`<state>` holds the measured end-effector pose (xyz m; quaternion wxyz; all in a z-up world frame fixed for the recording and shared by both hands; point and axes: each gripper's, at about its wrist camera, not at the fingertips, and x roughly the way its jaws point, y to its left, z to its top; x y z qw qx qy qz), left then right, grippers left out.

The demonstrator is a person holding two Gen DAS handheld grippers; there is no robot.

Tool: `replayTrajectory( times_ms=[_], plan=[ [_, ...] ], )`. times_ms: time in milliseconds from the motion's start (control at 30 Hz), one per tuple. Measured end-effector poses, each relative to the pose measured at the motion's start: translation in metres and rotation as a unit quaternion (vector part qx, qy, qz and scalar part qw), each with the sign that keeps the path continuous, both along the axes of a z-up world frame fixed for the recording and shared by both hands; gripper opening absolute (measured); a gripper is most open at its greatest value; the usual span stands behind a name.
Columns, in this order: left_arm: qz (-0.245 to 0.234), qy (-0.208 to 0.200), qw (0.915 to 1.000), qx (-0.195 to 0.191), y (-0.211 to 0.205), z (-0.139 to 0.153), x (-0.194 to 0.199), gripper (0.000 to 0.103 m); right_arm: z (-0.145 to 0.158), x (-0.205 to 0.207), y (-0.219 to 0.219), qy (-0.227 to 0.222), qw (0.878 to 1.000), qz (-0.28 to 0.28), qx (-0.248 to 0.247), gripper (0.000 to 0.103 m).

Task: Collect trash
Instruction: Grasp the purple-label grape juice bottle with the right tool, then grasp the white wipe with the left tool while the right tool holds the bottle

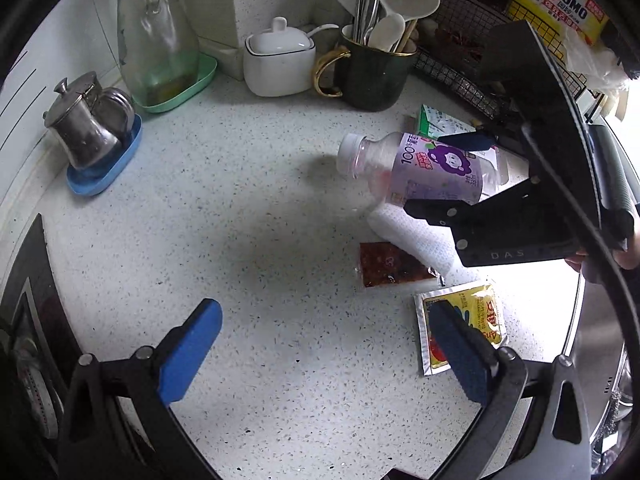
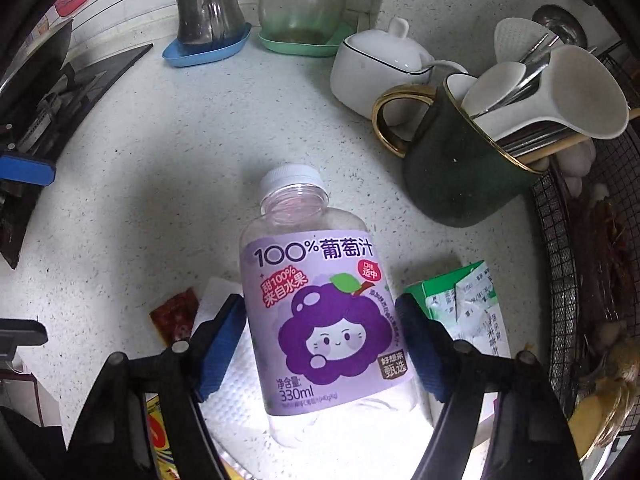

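Observation:
My right gripper [image 2: 322, 340] is shut on an empty grape juice bottle [image 2: 320, 312] with a purple label and white cap, held above the counter; it also shows in the left wrist view [image 1: 416, 168]. My left gripper [image 1: 324, 356] is open and empty above the speckled counter [image 1: 240, 240]. Below the bottle lie a white paper towel [image 1: 416, 236], a red sauce packet [image 1: 390, 266], a yellow seasoning sachet [image 1: 476, 312] beside my left gripper's right finger, and a green carton [image 2: 468, 304].
At the back stand a steel teapot on a blue tray [image 1: 86, 128], a glass jug on a green tray [image 1: 160, 48], a white lidded pot [image 1: 280, 60] and a dark mug of utensils [image 1: 372, 68]. A wire basket [image 2: 580, 264] is at right, a stove [image 1: 24, 320] at left.

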<state>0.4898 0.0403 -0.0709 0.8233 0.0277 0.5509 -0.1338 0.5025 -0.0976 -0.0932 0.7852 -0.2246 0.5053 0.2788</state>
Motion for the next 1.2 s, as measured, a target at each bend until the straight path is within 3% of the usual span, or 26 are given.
replayTrajectory(
  times_ms=[267, 467, 733, 767, 800, 833, 1033, 1067, 1133, 1200],
  plan=[
    [-0.045, -0.001, 0.9989, -0.012, -0.022, 0.006, -0.006, 0.103, 0.035, -0.043, -0.055, 0.005, 0.993, -0.101, 0.062, 0.072],
    [-0.087, -0.012, 0.9959, -0.018, -0.046, 0.011, 0.001, 0.103, 0.05, -0.073, -0.106, -0.007, 0.982, -0.177, 0.067, 0.069],
    [-0.169, 0.003, 0.9856, 0.005, -0.086, -0.006, 0.024, 0.103, 0.049, -0.088, -0.139, -0.002, 0.965, -0.244, 0.094, 0.065],
    [-0.18, 0.008, 0.9837, 0.009, -0.092, -0.011, 0.027, 0.103, 0.049, -0.089, -0.142, 0.001, 0.964, -0.245, 0.1, 0.058],
    [-0.192, 0.014, 0.9812, 0.013, -0.098, -0.015, 0.03, 0.103, 0.05, -0.089, -0.147, 0.001, 0.963, -0.25, 0.105, 0.043],
    [-0.204, 0.018, 0.9786, 0.019, -0.105, -0.021, 0.033, 0.103, 0.05, -0.088, -0.151, 0.0, 0.96, -0.259, 0.102, 0.002],
    [-0.233, 0.032, 0.9704, 0.055, -0.13, -0.051, 0.052, 0.101, 0.032, -0.079, -0.161, 0.039, 0.956, -0.271, 0.105, 0.001],
    [-0.235, 0.035, 0.9697, 0.054, -0.133, -0.055, 0.054, 0.097, 0.03, -0.08, -0.162, 0.044, 0.955, -0.271, 0.109, 0.001],
    [-0.239, 0.048, 0.9681, 0.059, -0.138, -0.064, 0.059, 0.075, 0.026, -0.082, -0.165, 0.051, 0.952, -0.276, 0.118, 0.001],
    [-0.243, 0.048, 0.9658, 0.076, -0.143, -0.072, 0.061, 0.068, 0.027, -0.085, -0.169, 0.055, 0.948, -0.285, 0.13, 0.001]
  ],
)
